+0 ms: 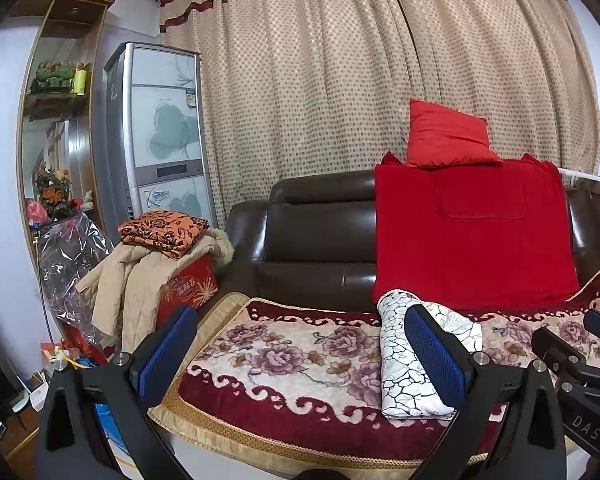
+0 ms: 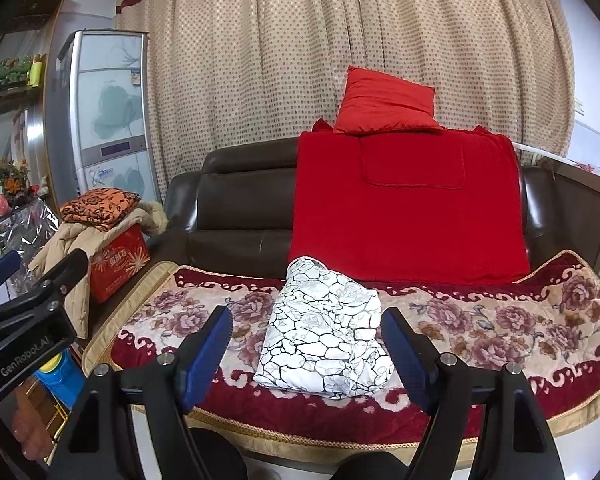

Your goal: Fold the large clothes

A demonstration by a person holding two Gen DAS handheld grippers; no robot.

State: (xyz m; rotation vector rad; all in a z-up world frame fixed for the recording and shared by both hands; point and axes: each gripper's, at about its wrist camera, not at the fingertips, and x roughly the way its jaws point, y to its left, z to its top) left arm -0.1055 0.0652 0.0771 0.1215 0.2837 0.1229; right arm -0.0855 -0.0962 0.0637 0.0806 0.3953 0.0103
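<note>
On the floral blanket (image 2: 479,320) covering the brown leather sofa (image 2: 240,200), the white crackle-print garment (image 2: 327,340) lies folded; both the left gripper (image 1: 300,356) and right gripper (image 2: 307,344) hover wide-jawed and empty, so any final tidying should press edges gently.

Red pillow (image 2: 385,102), red blanket (image 2: 407,208), brown sofa (image 2: 236,208), dotted curtain (image 2: 260,60)

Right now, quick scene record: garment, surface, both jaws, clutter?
garment: white crackle-print cloth, folded into a compact bundle
surface: floral cover on brown sofa
left gripper: jaws open, nothing held, cloth to its right
right gripper: jaws open, cloth ahead between them, untouched
backrest: red blanket, red pillow on top
left of sofa: orange cloth on beige coat
</note>
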